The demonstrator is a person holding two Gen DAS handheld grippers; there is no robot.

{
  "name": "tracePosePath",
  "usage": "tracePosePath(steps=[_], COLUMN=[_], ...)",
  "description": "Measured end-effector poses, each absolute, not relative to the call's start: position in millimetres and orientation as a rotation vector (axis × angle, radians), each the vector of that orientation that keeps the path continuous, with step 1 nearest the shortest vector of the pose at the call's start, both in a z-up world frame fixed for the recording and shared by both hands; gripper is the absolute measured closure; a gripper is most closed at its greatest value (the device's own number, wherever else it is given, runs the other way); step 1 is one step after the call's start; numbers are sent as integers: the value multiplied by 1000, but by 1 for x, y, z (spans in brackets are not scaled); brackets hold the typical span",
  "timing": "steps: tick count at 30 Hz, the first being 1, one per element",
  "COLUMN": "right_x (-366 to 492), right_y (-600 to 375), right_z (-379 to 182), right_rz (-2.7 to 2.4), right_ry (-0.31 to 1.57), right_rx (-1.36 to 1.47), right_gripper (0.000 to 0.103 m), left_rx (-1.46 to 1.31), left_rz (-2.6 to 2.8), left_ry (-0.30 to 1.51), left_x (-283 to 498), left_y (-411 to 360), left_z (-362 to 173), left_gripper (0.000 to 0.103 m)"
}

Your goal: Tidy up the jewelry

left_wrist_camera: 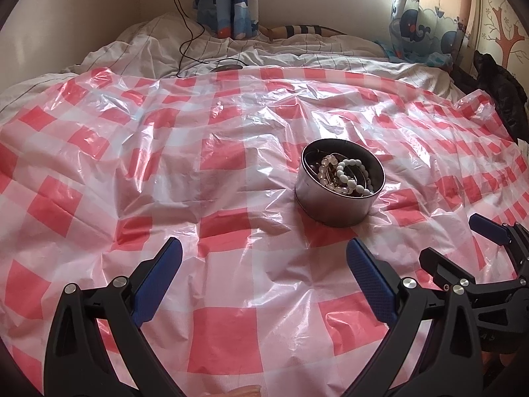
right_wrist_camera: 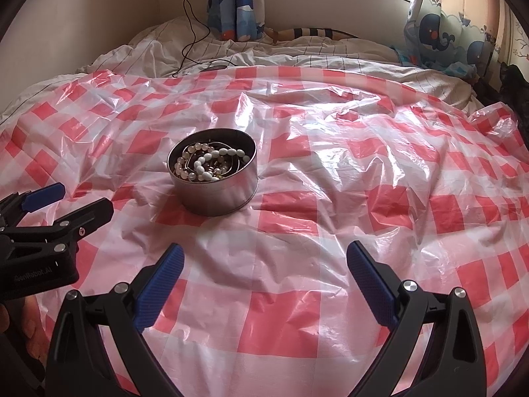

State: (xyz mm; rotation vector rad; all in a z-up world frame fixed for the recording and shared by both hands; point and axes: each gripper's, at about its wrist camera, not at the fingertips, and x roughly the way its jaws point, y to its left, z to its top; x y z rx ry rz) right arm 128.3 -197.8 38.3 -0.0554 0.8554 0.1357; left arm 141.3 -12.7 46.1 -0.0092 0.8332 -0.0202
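Observation:
A round metal tin (left_wrist_camera: 334, 208) stands on the red-and-white checked plastic sheet (left_wrist_camera: 211, 205). It holds white bead bracelets (left_wrist_camera: 347, 175) and thin gold bangles. In the right wrist view the tin (right_wrist_camera: 218, 195) sits left of centre with the bracelets (right_wrist_camera: 211, 162) inside. My left gripper (left_wrist_camera: 264, 254) is open and empty, low over the sheet, short of the tin. My right gripper (right_wrist_camera: 264, 258) is open and empty, to the right of the tin. Each gripper shows in the other's view, the right one (left_wrist_camera: 463, 244) at the right edge, the left one (right_wrist_camera: 69, 201) at the left edge.
The sheet covers a bed with rumpled white striped bedding (left_wrist_camera: 231, 56) behind it. A black cable (left_wrist_camera: 185, 33) runs down from a wall socket onto the bedding. Whale-print curtains (left_wrist_camera: 224, 6) hang at the back, and dark clothing (left_wrist_camera: 496, 82) lies at the right.

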Motion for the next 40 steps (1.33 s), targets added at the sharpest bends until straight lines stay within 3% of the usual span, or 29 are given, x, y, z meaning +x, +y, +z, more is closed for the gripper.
tracePosePath(steps=[19,26,40], right_x=[128,129,129], right_y=[-196,-196,-198], right_z=[35,35,34], right_rz=[138,136,135], right_ry=[861,860,860], right_rx=[-59,-59,-54], right_gripper=[8,8,8], left_rx=[-49,-15,-59], left_rz=[35,29,-14], left_ry=[879,814,940], left_x=[146,139,149], left_y=[-5,-6,-9], left_z=[40,48,30], left_gripper=[8,8,8])
